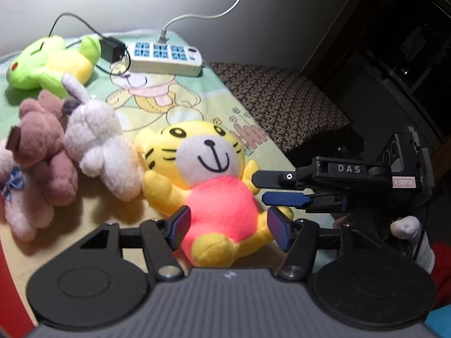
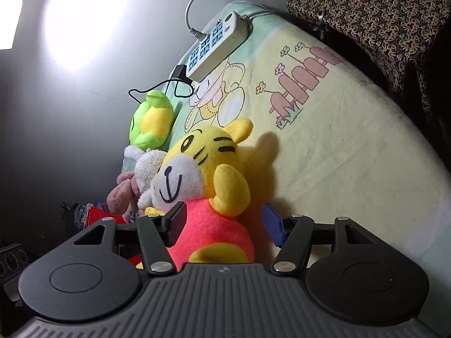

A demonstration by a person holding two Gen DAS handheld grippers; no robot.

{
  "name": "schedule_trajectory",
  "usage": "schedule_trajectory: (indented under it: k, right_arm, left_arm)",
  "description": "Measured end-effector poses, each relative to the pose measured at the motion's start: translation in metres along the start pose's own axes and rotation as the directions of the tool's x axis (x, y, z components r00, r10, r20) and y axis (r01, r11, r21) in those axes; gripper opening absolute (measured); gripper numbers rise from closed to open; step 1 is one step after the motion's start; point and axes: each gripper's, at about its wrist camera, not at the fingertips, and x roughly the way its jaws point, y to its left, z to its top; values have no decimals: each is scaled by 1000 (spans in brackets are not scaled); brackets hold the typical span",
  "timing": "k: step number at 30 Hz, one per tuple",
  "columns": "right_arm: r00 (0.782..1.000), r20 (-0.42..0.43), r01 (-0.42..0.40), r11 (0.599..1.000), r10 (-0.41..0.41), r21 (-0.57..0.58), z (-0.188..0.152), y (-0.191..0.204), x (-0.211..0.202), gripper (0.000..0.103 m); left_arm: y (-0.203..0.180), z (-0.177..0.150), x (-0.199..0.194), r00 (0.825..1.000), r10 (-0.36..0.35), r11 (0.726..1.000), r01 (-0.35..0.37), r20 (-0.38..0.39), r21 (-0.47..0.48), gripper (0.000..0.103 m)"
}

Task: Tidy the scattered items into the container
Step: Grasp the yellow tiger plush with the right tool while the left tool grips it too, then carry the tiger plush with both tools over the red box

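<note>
- We have the left claw (image 1: pixel 227 226) spread wide around the tiger plush (image 1: pixel 210 180), one pad on each side of its pink belly; it looks positioned to close on the soft middle, where the toy will squash and hold. The pads do not seem to press in yet.
- Our right claw (image 2: pixel 224 225) is spread too, straddling the same toy (image 2: pixel 208 186) from the side. In the left wrist view its fingers (image 1: pixel 282 178) lie level, just beside the tiger's arm.
- We judge that both claws frame one toy because it lies nearest; only one needs to pinch it.
- The tiger lies on its back on the cartoon-print bed sheet (image 2: pixel 338 146), head away from us, near the bed's edge.
- The other scattered toys lie in a loose clump further in: a white plush rabbit (image 1: pixel 95 140) touching the tiger's head, a brown teddy bear (image 1: pixel 42 146) beside it, a pale pink plush (image 1: pixel 17 205) at the edge of view, and a green frog plush (image 1: pixel 50 62) near the wall.
- A power strip (image 1: pixel 165 56) with a black adapter (image 1: pixel 111 48) lies at the back; it is plugged in, so we take it as no part of the tidying.
- We cannot make out the container with any certainty, so where the toy must go is unclear.
</note>
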Motion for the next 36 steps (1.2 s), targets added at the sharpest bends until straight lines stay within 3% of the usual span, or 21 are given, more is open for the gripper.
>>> schedule_trajectory:
  k: [3,7,12,17,21,24,29,33,36]
  right_arm:
    - [1000,-15,7,1000,-7,-1,6,1,15,63]
    - [998,-60,-15,1000,15,2,5,4,33,63]
    - [995,-99,-27,999,24,-30,-3,12,50,66]
    - [987,-154,-63,995,50,-82,-10,22,63,63]
    - [984,-177,-28,971,-15,-238,-13,42,69,63]
    - [984,-159,19,943,-76,-333,-22,54,68,62]
    - [986,-138,46,949,-93,-312,-24,55,56,61]
    - [990,-68,86,902,-126,-422,-31,82,41,61]
    - [995,17,90,865,-94,-494,-38,106,23,61]
  left_arm:
    - [9,1,18,999,7,998,-10,-36,-61,60]
    - [16,0,24,998,43,996,-47,-54,-70,61]
    - [31,0,27,998,30,990,-38,-60,-136,64]
    - [26,0,31,997,45,992,-53,-65,-116,68]
    - [23,-2,30,998,52,994,-56,-46,-97,69]
    - [20,-6,29,998,59,995,-61,-36,-74,68]
    - [12,-10,17,999,50,997,-50,-3,-55,64]
    - [1,-10,-5,998,39,999,-37,52,-31,63]
    - [-8,-10,-29,991,46,999,-47,126,2,63]
